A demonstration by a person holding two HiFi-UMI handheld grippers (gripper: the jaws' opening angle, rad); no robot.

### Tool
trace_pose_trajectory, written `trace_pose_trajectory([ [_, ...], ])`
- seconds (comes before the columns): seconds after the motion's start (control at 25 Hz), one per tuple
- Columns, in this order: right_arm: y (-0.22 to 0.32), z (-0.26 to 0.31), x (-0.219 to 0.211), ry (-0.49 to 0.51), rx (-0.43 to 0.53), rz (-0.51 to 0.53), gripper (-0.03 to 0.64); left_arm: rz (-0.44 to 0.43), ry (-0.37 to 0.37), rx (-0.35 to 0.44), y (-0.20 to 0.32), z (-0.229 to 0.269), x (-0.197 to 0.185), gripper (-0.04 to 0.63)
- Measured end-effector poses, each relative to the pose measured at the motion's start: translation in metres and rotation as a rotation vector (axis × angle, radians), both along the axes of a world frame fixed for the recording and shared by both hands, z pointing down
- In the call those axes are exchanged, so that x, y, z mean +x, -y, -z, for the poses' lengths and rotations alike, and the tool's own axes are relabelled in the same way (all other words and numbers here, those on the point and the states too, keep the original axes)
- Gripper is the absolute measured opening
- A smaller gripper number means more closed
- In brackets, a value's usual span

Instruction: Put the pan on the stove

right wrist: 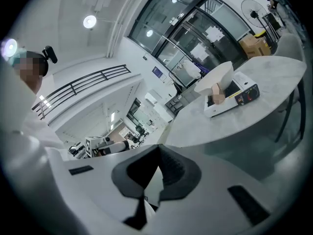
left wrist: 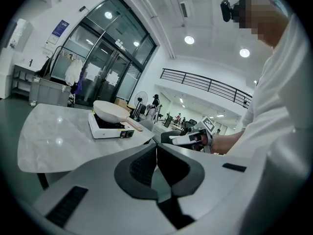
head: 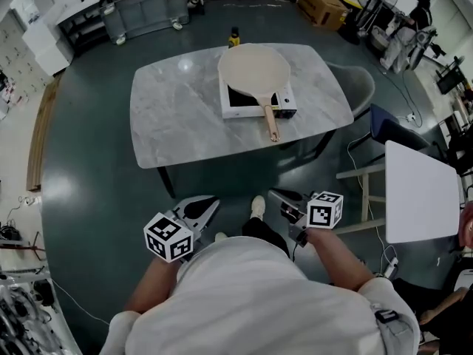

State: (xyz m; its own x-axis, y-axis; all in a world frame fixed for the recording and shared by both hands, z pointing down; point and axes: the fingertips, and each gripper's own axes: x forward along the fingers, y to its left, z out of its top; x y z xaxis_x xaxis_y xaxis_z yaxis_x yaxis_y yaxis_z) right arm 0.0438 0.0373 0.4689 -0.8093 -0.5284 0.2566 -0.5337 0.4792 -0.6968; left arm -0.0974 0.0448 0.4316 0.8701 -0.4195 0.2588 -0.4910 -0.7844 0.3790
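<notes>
I hold the left gripper (head: 211, 204) and the right gripper (head: 279, 198) close in front of my body, over the dark floor (head: 96, 198) and short of the desk's (head: 177, 117) near edge. Neither touches the desk or anything on it. The left gripper view shows my left fingers (left wrist: 146, 168) together, tips meeting, with nothing between them. The right gripper view shows my right fingers (right wrist: 171, 168) pressed together in the same way, also empty. The two grippers sit side by side, near each other, each with its marker cube facing up, and my shoe (head: 257, 205) shows on the floor between them. The pan (head: 253, 71) is a pale cream one, and it sits on the stove (head: 238, 109), a small white box on the desk, toward the far edge and right of the middle. The pan covers most of the stove's top, with a dark patch of the top showing below its rim. Its handle (head: 270, 120) points toward the near edge, reaching out past the stove's front so that its end hangs over the bare marble. A small bottle (head: 234, 38) with a yellow band is at the far edge of the desk, just behind the pan. A grey chair (head: 361, 86) stands at the desk's right edge.
</notes>
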Motion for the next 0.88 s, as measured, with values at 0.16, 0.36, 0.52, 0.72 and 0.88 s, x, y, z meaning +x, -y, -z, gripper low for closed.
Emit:
trace_pose_trajectory([
  [0.16,-0.009,0.009,-0.006,-0.020,0.024,0.011,0.005,0.014,-0.009,0.004,-0.012,0.002,-0.008,0.018],
  [0.36,-0.018,0.016,-0.014,-0.031,0.058,0.016,0.005,0.016,-0.022,0.015,-0.021,0.004,-0.013,0.018],
  [0.52,-0.028,0.017,-0.018,-0.039,0.064,0.014,0.005,-0.012,-0.020,0.020,-0.029,0.003,-0.010,0.018],
  [0.72,-0.036,0.016,-0.025,-0.055,0.063,0.029,0.005,-0.002,-0.029,0.018,-0.035,0.004,-0.015,0.018],
  [0.88,-0.036,0.016,-0.031,-0.064,0.059,0.034,0.005,0.005,-0.025,0.004,-0.039,-0.001,-0.023,0.018],
])
